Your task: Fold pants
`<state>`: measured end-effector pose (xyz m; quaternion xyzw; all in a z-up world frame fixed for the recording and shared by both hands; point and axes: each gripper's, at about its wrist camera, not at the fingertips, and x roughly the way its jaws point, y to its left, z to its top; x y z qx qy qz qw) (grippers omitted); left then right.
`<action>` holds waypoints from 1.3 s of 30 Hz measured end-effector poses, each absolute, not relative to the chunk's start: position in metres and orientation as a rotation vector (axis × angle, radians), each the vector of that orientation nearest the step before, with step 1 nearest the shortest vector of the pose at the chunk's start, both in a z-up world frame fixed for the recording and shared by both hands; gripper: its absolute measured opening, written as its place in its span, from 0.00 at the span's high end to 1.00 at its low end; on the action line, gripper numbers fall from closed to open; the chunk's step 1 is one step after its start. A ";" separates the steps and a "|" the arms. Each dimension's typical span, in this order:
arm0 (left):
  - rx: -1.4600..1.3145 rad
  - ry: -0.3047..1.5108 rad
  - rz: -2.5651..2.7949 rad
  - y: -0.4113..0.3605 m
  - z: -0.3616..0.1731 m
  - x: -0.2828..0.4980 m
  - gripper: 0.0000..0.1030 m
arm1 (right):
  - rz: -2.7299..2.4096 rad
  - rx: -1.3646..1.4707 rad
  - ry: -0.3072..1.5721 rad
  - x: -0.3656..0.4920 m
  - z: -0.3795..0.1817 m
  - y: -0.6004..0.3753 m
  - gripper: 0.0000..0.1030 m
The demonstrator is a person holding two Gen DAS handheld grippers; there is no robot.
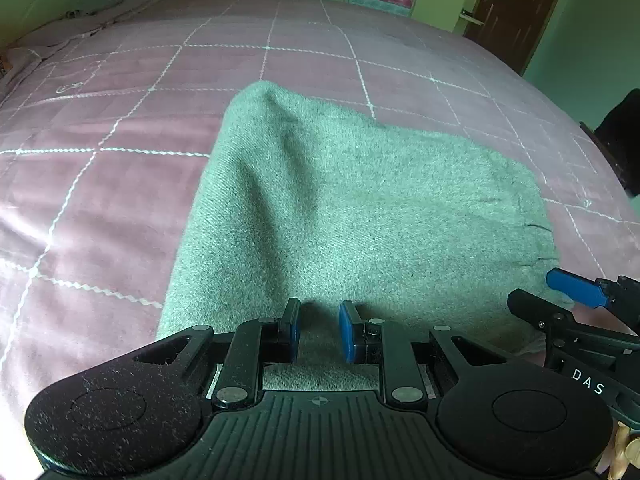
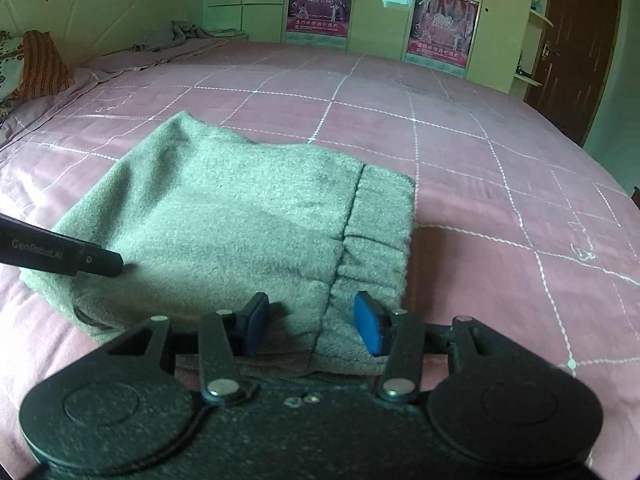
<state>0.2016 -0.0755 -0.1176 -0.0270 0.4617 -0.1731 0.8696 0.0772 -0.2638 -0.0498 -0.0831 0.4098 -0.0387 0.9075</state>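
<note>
Grey-green fleece pants (image 1: 360,200) (image 2: 240,220) lie folded into a thick block on the pink checked bedcover (image 1: 100,160) (image 2: 500,168). Their gathered waistband (image 2: 376,232) faces right. My left gripper (image 1: 320,330) sits at the near edge of the pants with its blue pads nearly together and cloth pinched between them. A ridge of fabric runs away from it. My right gripper (image 2: 312,324) (image 1: 536,290) stands at the near waistband corner. Its jaws are apart, with cloth lying between the pads and not squeezed. One finger (image 2: 80,258) of the left gripper shows on the left.
Crumpled grey cloth (image 2: 176,34) and a patterned pillow (image 2: 40,64) lie at the far left end of the bed. Cupboards with posters (image 2: 320,4) line the far wall, beside a brown door (image 2: 576,48). A dark object (image 1: 624,132) stands past the bed's right edge.
</note>
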 end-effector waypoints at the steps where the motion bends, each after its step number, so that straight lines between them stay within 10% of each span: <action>1: -0.057 0.964 -0.362 -0.074 -0.115 0.200 0.79 | -0.078 -0.170 0.847 0.077 -0.049 -0.265 0.52; 39: -0.275 0.943 -0.260 0.010 -0.095 0.194 0.79 | -0.109 0.187 0.889 0.046 -0.010 -0.307 0.10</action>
